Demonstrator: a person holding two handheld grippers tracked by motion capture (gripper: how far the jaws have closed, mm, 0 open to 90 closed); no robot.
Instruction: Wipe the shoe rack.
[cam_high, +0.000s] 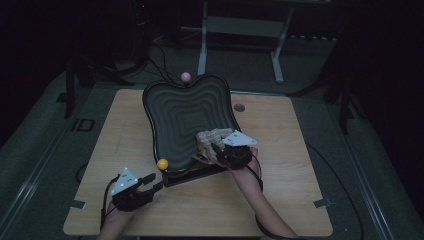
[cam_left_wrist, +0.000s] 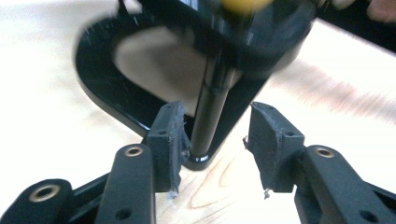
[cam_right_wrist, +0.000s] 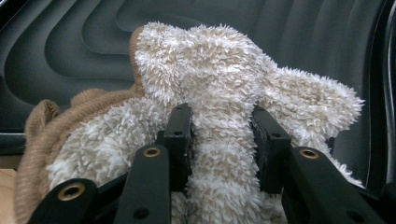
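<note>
A dark tray (cam_high: 170, 105) with wavy ridges stands tilted on a black stand (cam_high: 192, 176) in the middle of the wooden table. A yellow ball (cam_high: 162, 164) sits at its lower left corner and a pink ball (cam_high: 186, 76) at its top edge. My right gripper (cam_high: 216, 148) is shut on a fluffy cream cloth (cam_right_wrist: 210, 70), which lies against the tray's lower right part (cam_right_wrist: 84, 42). My left gripper (cam_high: 154, 181) is open near the table's front left. Its pads (cam_left_wrist: 271, 140) stand apart just short of the stand's post (cam_left_wrist: 210, 102) and base (cam_left_wrist: 102, 88), touching neither.
The wooden table (cam_high: 280, 165) has a round grommet (cam_high: 239, 107) right of the tray. Behind the table, a metal frame (cam_high: 240, 30) and cables lie on the dark floor. The person's forearms come in from the bottom edge.
</note>
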